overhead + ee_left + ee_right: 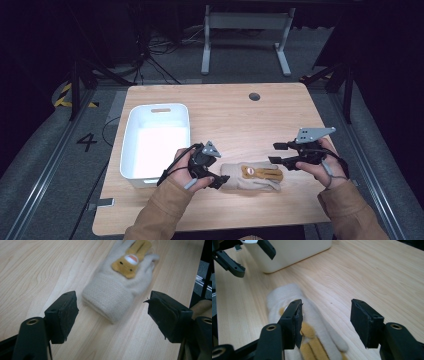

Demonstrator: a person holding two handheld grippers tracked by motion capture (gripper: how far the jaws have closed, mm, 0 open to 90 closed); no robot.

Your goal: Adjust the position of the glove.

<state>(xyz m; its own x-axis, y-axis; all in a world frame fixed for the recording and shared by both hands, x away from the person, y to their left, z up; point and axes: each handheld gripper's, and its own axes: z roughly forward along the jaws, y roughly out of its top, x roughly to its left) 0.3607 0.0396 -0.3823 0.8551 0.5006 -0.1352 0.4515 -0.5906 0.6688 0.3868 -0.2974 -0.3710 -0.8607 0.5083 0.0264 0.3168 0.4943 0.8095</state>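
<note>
A cream knit glove (250, 177) with a yellow-brown animal patch lies flat on the wooden table (240, 120), near the front edge. Its cuff points to my left gripper (221, 181), whose jaws stand open just short of the cuff. In the left gripper view the glove (117, 287) lies beyond the left gripper (112, 315), with nothing between the pads. My right gripper (276, 153) hovers open at the glove's finger end, a little above it. Under the right gripper (325, 320), the glove (287, 297) sits below the left jaw, and the pads do not touch it.
A white plastic bin (131, 145) stands on the table's left part, close behind my left hand; its wall (294, 252) appears beyond the glove. A round cable hole (254, 96) sits at the table's far side. Bare wood stretches between bin and right edge.
</note>
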